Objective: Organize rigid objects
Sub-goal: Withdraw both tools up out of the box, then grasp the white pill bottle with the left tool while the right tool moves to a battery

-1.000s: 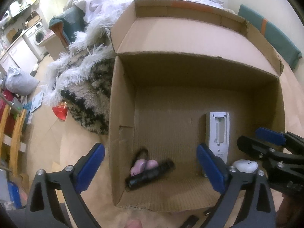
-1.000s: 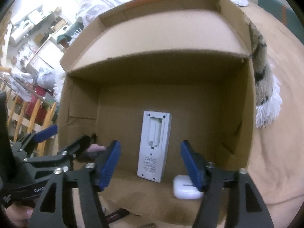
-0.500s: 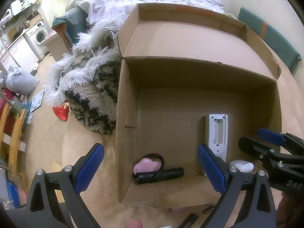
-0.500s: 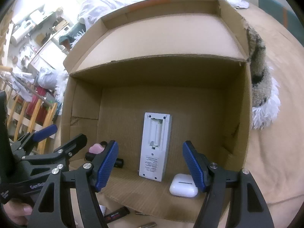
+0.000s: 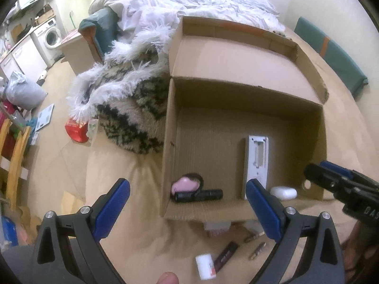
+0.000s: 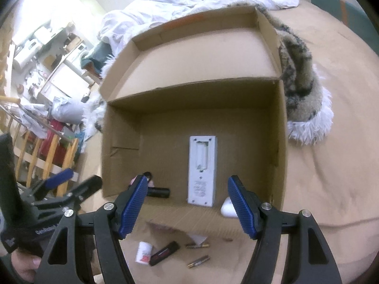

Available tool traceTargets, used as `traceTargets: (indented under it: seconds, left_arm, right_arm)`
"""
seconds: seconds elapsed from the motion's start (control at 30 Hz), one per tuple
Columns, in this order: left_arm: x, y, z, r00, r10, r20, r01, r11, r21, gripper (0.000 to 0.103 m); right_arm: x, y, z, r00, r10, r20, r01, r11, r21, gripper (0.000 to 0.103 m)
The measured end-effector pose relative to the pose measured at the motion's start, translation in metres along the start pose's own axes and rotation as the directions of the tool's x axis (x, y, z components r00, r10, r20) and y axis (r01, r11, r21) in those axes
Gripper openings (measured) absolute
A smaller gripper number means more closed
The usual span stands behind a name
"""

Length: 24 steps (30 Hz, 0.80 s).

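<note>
My left tongs (image 5: 187, 203) stand wide and hold nothing, hovering over the near edge of the cardboard box (image 5: 248, 90) that sits on the bed. In the left wrist view the box fills the middle; inside it, at about seven o'clock of its floor, a pink case (image 5: 183, 184) touches a black torch (image 5: 199, 195), a white remote (image 5: 257, 161) lies back-up toward four o'clock, and a white earbud case (image 5: 283, 193) sits just beside the remote's near end. Outside the box, at six o'clock of the frame, a small white bottle (image 5: 205, 266), a black stick (image 5: 225, 255) and two loose batteries (image 5: 257, 253) lie on the tan bedcover, not yet put away. In the right wrist view my right tongs (image 6: 187, 209) are about half open and equally empty, aimed at the remote (image 6: 202, 170); the bottle (image 6: 143, 252), the stick (image 6: 164, 253) and the batteries (image 6: 197, 261) lie at six o'clock, below the fingers. I judge all of these light and stiff. The batteries are thin, smooth and round, so they may roll or sink into the soft cover; I would pinch one across its middle. The bottle looks slippery too, best taken across its body. The flat stick should be gripped by its long edges.
</note>
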State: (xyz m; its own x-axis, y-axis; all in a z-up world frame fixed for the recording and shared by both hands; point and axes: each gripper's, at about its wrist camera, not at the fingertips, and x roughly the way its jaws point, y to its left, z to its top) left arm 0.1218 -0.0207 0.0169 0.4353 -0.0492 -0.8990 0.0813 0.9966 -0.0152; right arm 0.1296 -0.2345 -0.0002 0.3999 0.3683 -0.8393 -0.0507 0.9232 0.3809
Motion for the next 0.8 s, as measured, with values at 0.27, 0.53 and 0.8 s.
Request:
traceTargets:
  seconds: [0.27,0.53,0.8]
  left_arm:
    - [-0.014,0.012,-0.029,0.999,-0.013,-0.04,0.012,1.0,-0.025,0.098]
    - [0.01,0.032,-0.064,0.991,0.012,-0.137,-0.025,0.995,-0.092,0.098]
    - [0.057,0.022,-0.095,0.947,-0.051,-0.318,0.022,0.995,-0.094,0.097]
  right_arm:
    - [-0.028,0.022,-0.025,1.0,0.005,0.003,-0.004,0.999,-0.05,0.074]
    - [-0.015,0.005,-0.06,0.999,-0.021,-0.043,0.021,1.0,0.003,0.074]
    - [0.023,-0.024,-0.086,0.989,-0.054,-0.139,0.067,0.994,0.091,0.074]
